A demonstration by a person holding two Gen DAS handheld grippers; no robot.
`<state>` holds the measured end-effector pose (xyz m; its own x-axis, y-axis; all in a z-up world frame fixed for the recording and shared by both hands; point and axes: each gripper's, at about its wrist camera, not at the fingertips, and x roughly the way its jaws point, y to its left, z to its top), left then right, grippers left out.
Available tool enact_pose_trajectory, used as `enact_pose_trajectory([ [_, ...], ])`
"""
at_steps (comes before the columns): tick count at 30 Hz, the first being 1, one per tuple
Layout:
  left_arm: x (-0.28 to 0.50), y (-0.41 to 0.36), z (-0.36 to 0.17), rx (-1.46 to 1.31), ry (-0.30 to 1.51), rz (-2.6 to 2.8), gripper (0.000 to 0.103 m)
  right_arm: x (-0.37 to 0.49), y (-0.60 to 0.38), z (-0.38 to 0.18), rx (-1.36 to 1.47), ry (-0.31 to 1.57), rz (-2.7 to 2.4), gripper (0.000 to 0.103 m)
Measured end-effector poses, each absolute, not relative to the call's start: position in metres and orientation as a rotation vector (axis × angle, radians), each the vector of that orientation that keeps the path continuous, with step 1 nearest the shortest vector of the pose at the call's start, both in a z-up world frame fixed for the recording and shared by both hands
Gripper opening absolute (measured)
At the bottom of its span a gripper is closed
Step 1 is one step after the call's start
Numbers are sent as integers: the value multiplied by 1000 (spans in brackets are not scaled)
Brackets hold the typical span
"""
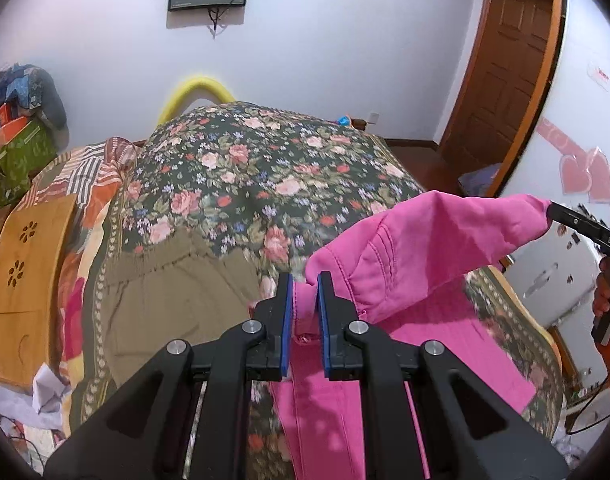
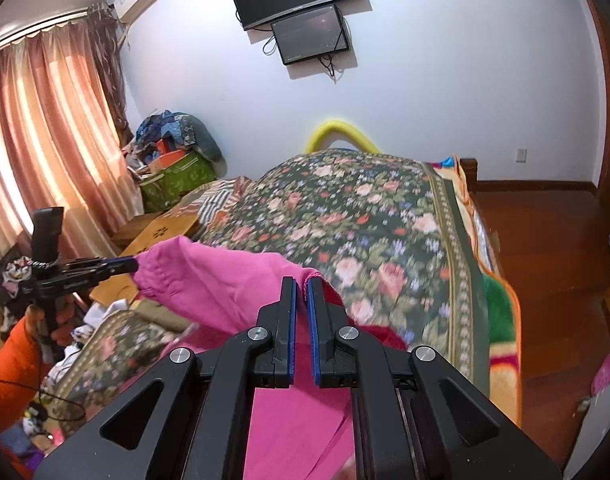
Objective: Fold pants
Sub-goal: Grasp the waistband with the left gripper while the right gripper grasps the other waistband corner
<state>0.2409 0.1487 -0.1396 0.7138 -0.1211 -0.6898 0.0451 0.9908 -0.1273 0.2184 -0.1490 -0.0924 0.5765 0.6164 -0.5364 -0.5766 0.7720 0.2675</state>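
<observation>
Both grippers, left gripper [image 1: 304, 280] and right gripper [image 2: 301, 284], clamp the pink pants [image 1: 417, 240]; pull unevenly and you risk fabric slipping free.

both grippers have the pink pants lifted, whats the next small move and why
Probably carry both ends forward together and lower them. The left gripper and right gripper each pinch an end of the pink pants, which hang stretched above the floral bedspread, the rest trailing below, so the fold is not yet laid.
</observation>
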Motion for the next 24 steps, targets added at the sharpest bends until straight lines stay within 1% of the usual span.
enact_pose_trajectory([
  [6,205,139,-151,-82,789,-101,11,176,-156,-112,70,704,702,5],
  [12,169,136,-181,-71,844,-86,11,137,-159,-142,89,774,706,5],
  [19,141,141,-219,-141,916,-78,11,108,-161,-177,115,867,710,5],
  [24,124,142,-233,-188,923,-72,11,93,-164,-188,132,890,697,5],
])
